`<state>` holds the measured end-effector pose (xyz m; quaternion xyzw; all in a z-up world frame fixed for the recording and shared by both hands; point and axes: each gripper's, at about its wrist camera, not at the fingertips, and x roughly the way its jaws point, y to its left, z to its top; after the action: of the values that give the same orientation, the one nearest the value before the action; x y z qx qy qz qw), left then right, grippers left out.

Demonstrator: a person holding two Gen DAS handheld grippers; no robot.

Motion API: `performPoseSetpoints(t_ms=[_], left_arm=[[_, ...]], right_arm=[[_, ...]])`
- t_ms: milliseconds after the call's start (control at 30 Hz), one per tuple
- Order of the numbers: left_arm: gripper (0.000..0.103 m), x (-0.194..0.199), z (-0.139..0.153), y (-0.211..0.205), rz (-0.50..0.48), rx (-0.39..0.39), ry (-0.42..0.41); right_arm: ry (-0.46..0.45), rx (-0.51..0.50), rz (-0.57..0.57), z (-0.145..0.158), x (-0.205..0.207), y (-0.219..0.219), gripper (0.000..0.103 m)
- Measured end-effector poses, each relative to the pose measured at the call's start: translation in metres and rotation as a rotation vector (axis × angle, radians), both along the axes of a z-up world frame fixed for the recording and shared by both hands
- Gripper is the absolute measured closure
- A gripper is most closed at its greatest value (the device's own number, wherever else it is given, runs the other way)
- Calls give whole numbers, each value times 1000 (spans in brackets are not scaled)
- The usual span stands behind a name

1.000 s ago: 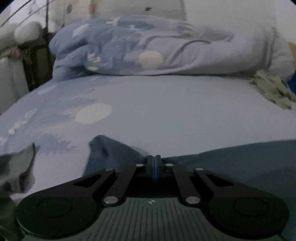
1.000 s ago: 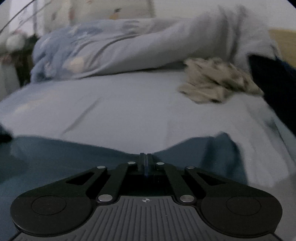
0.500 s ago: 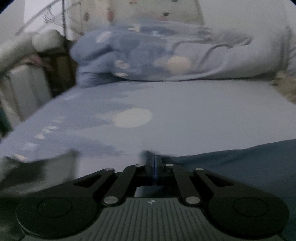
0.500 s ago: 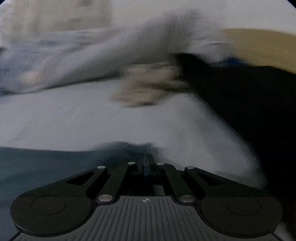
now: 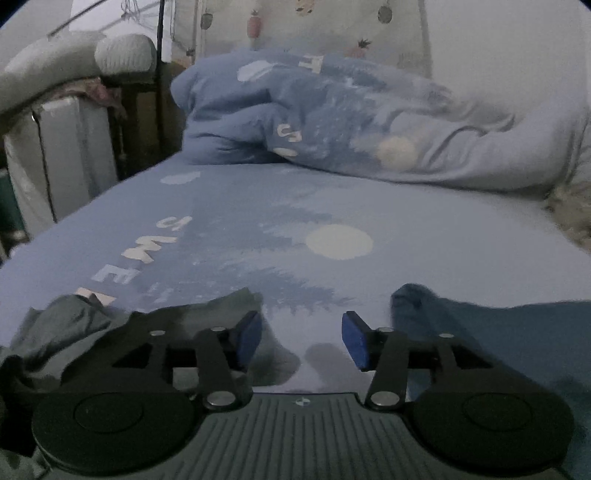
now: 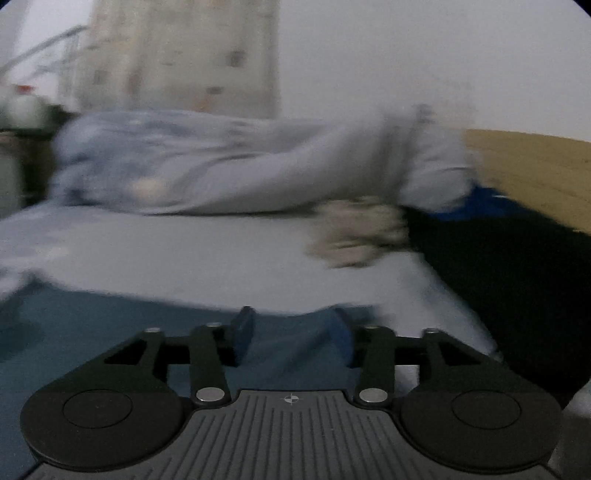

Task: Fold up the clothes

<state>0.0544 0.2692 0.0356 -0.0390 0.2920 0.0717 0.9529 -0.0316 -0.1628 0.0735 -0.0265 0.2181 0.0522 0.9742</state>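
Left tool [image 5: 302, 339]: jaws opening, nothing between them. Right tool [image 6: 291, 338]: jaws opening, astride blue garment [image 6: 92, 332], pads off it. Garment lies flat on bed [image 5: 443, 240], near edge; grey garment [image 5: 74, 325] far left.

Home bedroom, printed blue bed sheet [image 5: 258, 221] filling the middle, bunched duvet [image 5: 332, 122] at 12 o'clock, pineapple-print curtain [image 5: 332, 26] behind, wooden headboard [image 6: 535, 166] at 2 o'clock
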Motion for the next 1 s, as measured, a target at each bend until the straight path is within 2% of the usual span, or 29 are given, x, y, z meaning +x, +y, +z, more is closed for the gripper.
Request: performPoseSetpoints(t_ms=[33,100,200,333,367,400,433,500,600,733,933,1000], left_arm=[[48,0,0,3,-11,-21,1],[48,0,-2,5,-44,-58,-1],[48,-2,-3,8,-76,-87,3],[48,-7,-4,15,-115,-132,-4],[45,-9,-4,16,-124,-138,-4],[37,-11,-5,18,-132,-144,-5],[33,-13,-5,19,-139,-149,-8],[30,-16,-5,22,-155,-158,-16],[30,-18,-4,23,-187,-173,-20],[30,-17,-2,26,-197,-208,-30],[30,-11,-1,31,-195,-284,-24],[30,-10,-1,31,-198,-296,-28]], right_arm=[[11,15,45,-1,-17,22,37],[42,53,137,-4,-49,67,19],[87,67,273,-9,-92,140,15],[97,-28,441,-13,-120,226,13],[92,-49,463,-14,-125,244,11],[86,-71,481,-15,-129,260,10],[79,-93,491,-18,-130,274,10],[72,-146,520,-24,-133,299,10],[48,-230,534,-35,-135,323,10],[79,-278,500,-44,-122,337,10],[155,-230,415,-47,-94,325,14],[194,-197,373,-46,-80,313,21]])
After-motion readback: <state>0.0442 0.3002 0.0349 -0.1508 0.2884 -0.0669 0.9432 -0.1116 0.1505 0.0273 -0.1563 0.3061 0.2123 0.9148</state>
